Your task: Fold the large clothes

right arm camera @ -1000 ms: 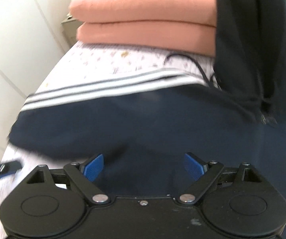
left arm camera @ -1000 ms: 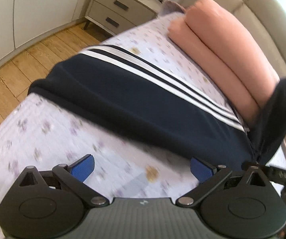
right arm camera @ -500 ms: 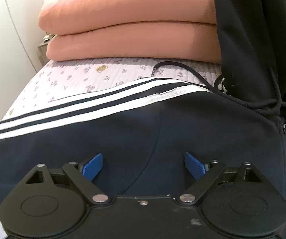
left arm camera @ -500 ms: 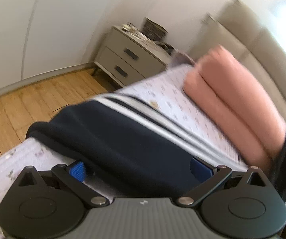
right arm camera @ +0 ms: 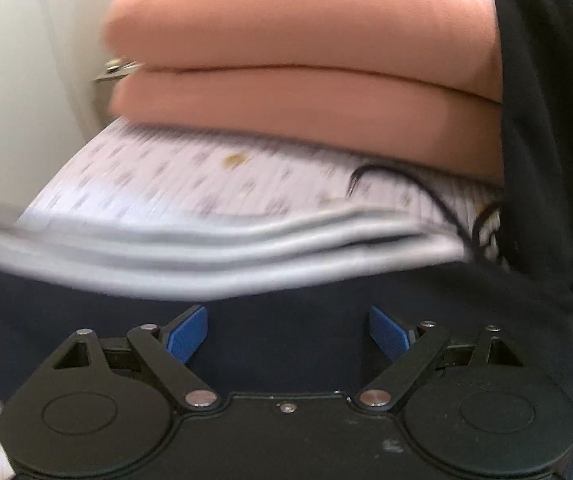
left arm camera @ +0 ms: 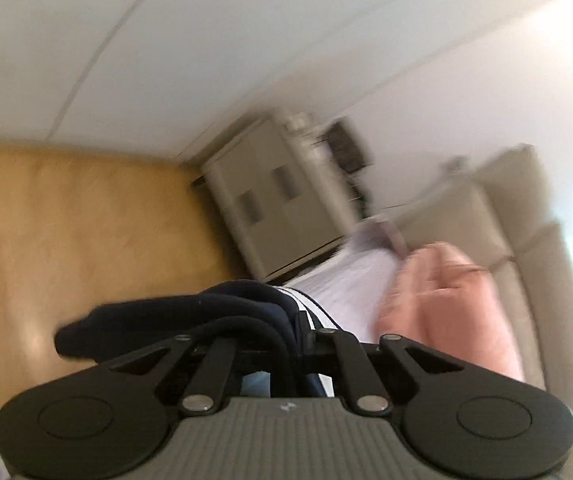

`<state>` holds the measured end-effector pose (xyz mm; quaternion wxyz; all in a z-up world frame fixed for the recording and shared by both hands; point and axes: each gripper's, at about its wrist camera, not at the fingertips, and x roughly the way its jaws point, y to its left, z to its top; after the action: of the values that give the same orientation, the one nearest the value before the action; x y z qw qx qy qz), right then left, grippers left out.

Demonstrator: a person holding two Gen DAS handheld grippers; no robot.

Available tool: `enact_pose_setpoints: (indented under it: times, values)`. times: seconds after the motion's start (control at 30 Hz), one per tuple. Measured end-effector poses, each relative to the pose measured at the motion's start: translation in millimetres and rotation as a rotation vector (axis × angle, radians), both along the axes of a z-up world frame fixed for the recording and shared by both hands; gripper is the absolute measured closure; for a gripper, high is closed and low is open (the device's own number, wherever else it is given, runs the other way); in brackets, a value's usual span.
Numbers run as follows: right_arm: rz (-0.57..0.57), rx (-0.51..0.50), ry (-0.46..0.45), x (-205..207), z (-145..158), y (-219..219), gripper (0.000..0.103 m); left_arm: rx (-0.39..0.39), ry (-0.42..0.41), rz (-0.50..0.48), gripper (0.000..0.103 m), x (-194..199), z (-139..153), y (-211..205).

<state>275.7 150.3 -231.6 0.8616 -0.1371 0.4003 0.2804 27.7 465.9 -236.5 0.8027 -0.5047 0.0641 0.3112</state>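
Observation:
A navy hooded jacket with white stripes lies on the bed. In the left wrist view my left gripper [left arm camera: 282, 360] is shut on a bunched navy fold of the jacket [left arm camera: 190, 312], which bulges up over the fingers with a white stripe at its right. In the right wrist view my right gripper [right arm camera: 286, 334] is open, its blue pads [right arm camera: 188, 334] low over the navy jacket body [right arm camera: 286, 360]. The white stripes [right arm camera: 214, 256] run across just beyond it. The dark hood [right arm camera: 546, 120] rises at the right, with a black drawstring [right arm camera: 406, 178] on the sheet.
Two stacked pink pillows [right arm camera: 306, 72] lie at the head of the bed on the floral sheet [right arm camera: 190, 184]. A grey nightstand [left arm camera: 282, 208] stands beside the bed on a wooden floor [left arm camera: 78, 240]. The beige headboard [left arm camera: 526, 240] is at the right.
My left gripper has closed on the jacket's edge and tilted upward, so its view now shows floor and wall. My right gripper has moved lower and closer to the jacket, still open.

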Motion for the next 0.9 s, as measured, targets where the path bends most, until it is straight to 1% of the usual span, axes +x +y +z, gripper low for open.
enact_pose_setpoints:
  times: [0.07,0.13,0.2,0.37,0.47,0.53,0.6,0.7,0.73,0.77,0.83,0.9]
  values:
    - [0.017,0.008,-0.047,-31.2,-3.6,-16.0,0.000,0.056,-0.037,-0.029,0.095,7.9,16.5,-2.5]
    - [-0.004,0.040,-0.053,-49.3,-4.9,-31.4,0.000,0.081,-0.063,-0.037,0.095,11.3,27.8,-4.8]
    - [-0.022,0.060,-0.041,-61.9,-5.0,-41.1,0.000,0.120,-0.070,-0.045,0.095,11.6,38.2,-15.6]
    - [0.005,0.068,-0.073,-83.4,-9.4,-61.0,0.000,0.198,-0.076,-0.072,0.095,27.0,61.0,-33.8]
    - [0.048,0.062,-0.074,-86.5,-8.4,-73.4,0.000,0.307,-0.055,-0.093,0.095,37.7,82.6,-57.2]
    - [0.095,0.013,-0.011,-80.8,-4.4,-78.7,0.000,0.392,-0.058,-0.110,0.095,48.0,103.4,-77.4]
    - [0.097,0.032,0.029,-75.6,6.4,-94.3,0.000,0.470,-0.065,-0.136,0.095,61.9,123.5,-98.2]
    - [0.042,0.102,0.053,-66.0,30.2,-140.9,0.000,0.636,-0.061,-0.218,0.095,87.8,162.6,-145.6]
    - [0.020,0.121,0.045,-62.8,39.0,-160.0,0.000,0.699,-0.057,-0.269,0.095,100.5,175.7,-167.9]
    - [-0.002,0.136,0.031,-60.3,46.6,-178.5,0.000,0.726,-0.066,-0.323,0.095,111.8,183.2,-187.1]
    - [-0.058,0.152,-0.001,-57.0,58.7,-217.2,0.000,0.717,-0.099,-0.418,0.095,133.8,189.4,-221.9]
    - [-0.129,0.168,-0.013,-54.3,64.4,-256.2,0.000,0.717,-0.105,-0.495,0.095,154.4,186.6,-260.7]
